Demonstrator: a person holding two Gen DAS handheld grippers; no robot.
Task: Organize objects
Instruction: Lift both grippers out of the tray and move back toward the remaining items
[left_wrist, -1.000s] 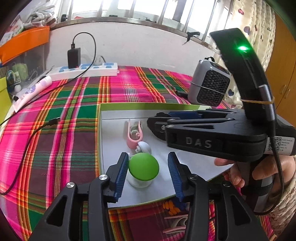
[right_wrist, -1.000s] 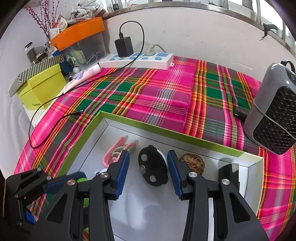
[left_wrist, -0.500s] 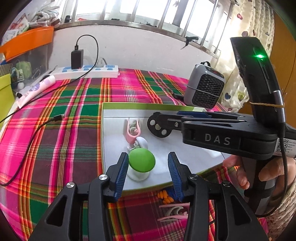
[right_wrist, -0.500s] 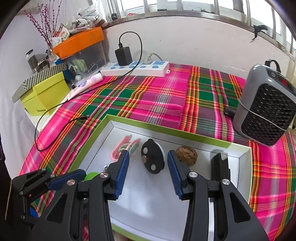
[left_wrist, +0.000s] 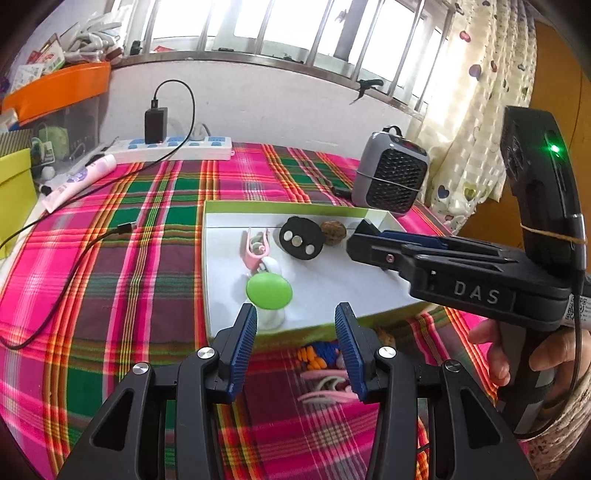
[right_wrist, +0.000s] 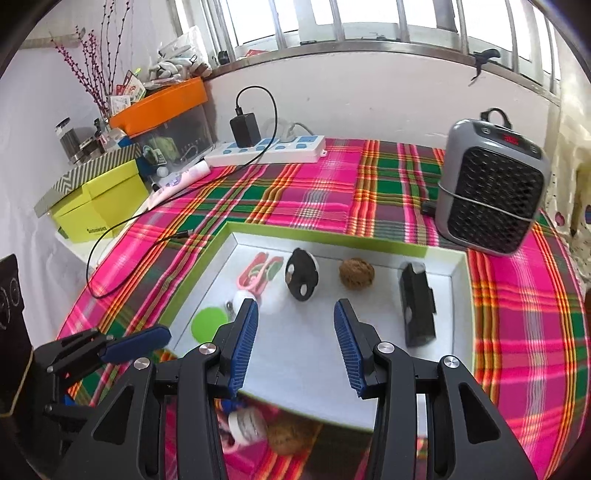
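A white tray with a green rim (left_wrist: 280, 208) (right_wrist: 325, 236) lies on the plaid cloth. In it are a green-capped white mushroom toy (left_wrist: 269, 291) (right_wrist: 208, 326), a pink clip (left_wrist: 255, 245) (right_wrist: 258, 273), a black round disc (left_wrist: 302, 243) (right_wrist: 302, 278), a walnut (left_wrist: 333, 232) (right_wrist: 357, 276) and a black block (right_wrist: 417, 308). My left gripper (left_wrist: 295, 341) is open and empty, just short of the tray's near edge, behind the mushroom. My right gripper (right_wrist: 295, 341) is open and empty above the tray's near part; its body also shows in the left wrist view (left_wrist: 461, 273).
Loose items lie on the cloth in front of the tray: orange and blue pieces (left_wrist: 317, 356), pink clips (left_wrist: 327, 386), a white roll (right_wrist: 245, 424) and a second walnut (right_wrist: 291, 437). A grey heater (right_wrist: 487, 192), power strip (right_wrist: 266, 149), black cable (left_wrist: 74, 273) and yellow box (right_wrist: 96, 206) stand around.
Both grippers have pulled back and up from the tray. The mushroom toy and the black disc, earlier between the fingers, now sit ahead of them in the tray.
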